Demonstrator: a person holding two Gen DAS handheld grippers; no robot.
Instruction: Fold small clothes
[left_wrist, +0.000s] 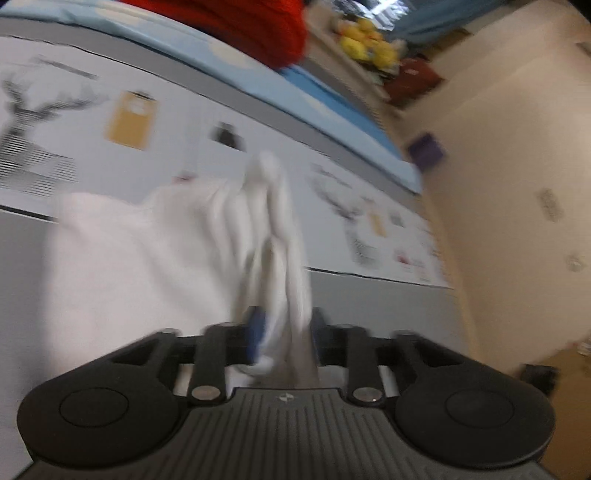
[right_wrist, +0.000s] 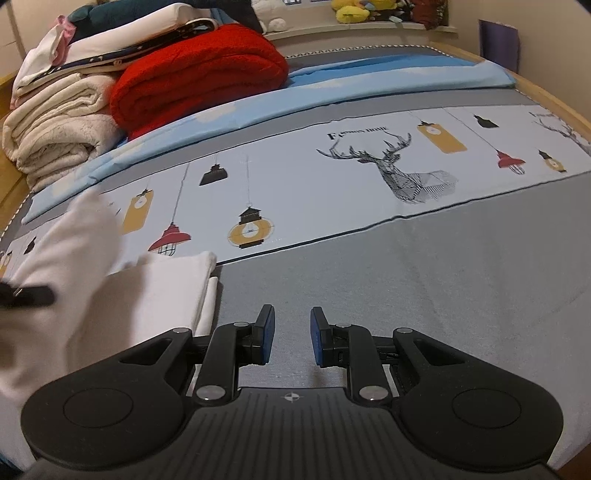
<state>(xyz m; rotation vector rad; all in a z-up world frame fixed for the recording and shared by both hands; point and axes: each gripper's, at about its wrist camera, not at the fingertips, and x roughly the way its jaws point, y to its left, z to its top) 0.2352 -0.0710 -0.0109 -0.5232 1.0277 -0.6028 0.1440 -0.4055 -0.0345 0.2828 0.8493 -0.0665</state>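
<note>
A: White cotton, bunched into a ridge — we have the white garment (left_wrist: 155, 258) pinched between the fingers of the left gripper (left_wrist: 282, 332), the blue pads pressed onto a fold of it. The rest of the cloth trails off to the lower left of that frame, blurred.

B: In the right wrist view we see the same garment (right_wrist: 147, 295) at the lower left, part of it lying flat on the bed (right_wrist: 424, 277) with a straight folded edge running up the frame, part lifted and smeared by motion.

A: And our right gripper (right_wrist: 292, 338)?

B: Fingers spread, nothing between them, hovering over bare grey sheet. The garment lies just to their left, not touching.

A: So the left is the nearer hand; it already holds the cloth. We judge the fold is mid-way, and the carry should go across that straight edge, toward the right gripper.

B: Beyond it sit the red blanket (right_wrist: 199, 70) and cream blanket (right_wrist: 59, 125), upper left, well apart.
</note>
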